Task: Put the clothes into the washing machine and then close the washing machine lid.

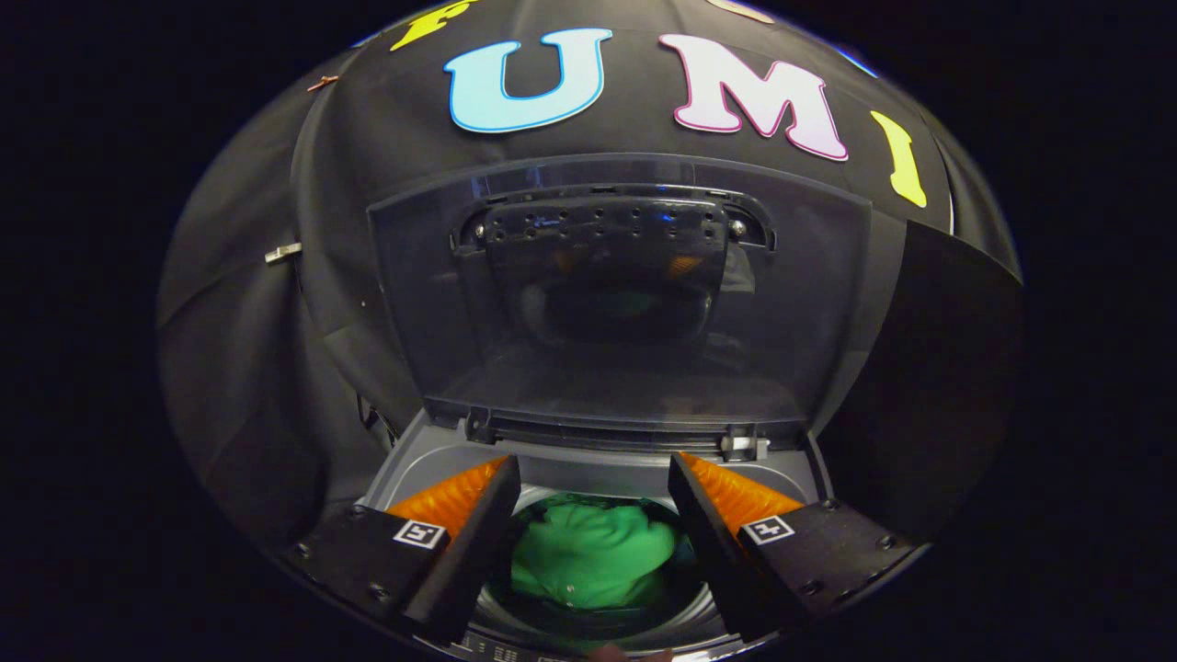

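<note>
Below spread empty tongs (593, 483), green garment (588, 561) in drum, edges hidden.

A black cloth wall (276, 303) was seen hanging behind and to both sides of the scene, creased in broad folds. A small pale clip (283, 252) was fastened to the cloth on one side, and a thin reddish pin (323, 83) higher up.
</note>
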The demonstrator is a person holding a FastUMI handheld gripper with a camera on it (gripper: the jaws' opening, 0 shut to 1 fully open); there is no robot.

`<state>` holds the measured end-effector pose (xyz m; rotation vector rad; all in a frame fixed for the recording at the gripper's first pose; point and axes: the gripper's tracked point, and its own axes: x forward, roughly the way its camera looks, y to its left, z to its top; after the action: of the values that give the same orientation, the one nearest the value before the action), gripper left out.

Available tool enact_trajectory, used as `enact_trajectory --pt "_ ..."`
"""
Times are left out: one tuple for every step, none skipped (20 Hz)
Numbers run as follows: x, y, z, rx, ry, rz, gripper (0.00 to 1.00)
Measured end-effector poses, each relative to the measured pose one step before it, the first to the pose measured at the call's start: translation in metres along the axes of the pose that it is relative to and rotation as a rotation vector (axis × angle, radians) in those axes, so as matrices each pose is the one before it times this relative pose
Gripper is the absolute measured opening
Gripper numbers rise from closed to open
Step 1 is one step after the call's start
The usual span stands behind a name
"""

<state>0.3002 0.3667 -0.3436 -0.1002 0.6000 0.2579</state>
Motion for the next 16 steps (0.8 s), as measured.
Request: enact_trajectory --pt "-0.00487 -0.00022 0.00736 -0.00319 -0.02078 -0.00122 1.0" --pt "-0.00395 -0.00069 0.00723 0.00299 -0.01992 -0.0017 1.0" --pt "-0.00389 0.00052 0.00746 0.00754 -0.01935 0.00298 1.0" --pt "-0.00292 0.00119 0.00819 0.01205 -0.0223 0.00534 1.0" --pt "-0.00241 0.00141 0.0088 0.01357 -0.0251 0.00253 1.0" --pt "-0.00428 0.00005 0.01106 0.01259 -0.02658 0.00291 1.0" --pt "-0.00317 0.00009 0.012 0.01173 -0.02533 0.00558 1.0" --pt "-0.00324 0.00005 0.01283 0.00951 -0.0302 0.00687 1.0" --pt "-0.00177 0.00036 0.0121 0.00522 -0.02637 0.00263 1.0" --pt "0.00006 -0.00046 0.01381 0.0052 -0.03049 0.00061 1.0" --pt "0.00119 -0.00005 0.01476 0.00905 -0.02932 0.00382 1.0" --pt "0.00264 0.00242 0.01393 0.01071 -0.02652 0.00705 1.0" --pt "0.00288 0.00291 0.01116 0.00366 -0.01605 0.00479 1.0" --pt "0.00265 0.0022 0.01061 -0.00106 -0.0166 0.00735 1.0" --pt "0.00231 0.00361 0.013 -0.00816 -0.02425 0.00916 1.0" --pt "0.00413 0.00325 0.01268 -0.01496 -0.02561 0.00605 1.0"
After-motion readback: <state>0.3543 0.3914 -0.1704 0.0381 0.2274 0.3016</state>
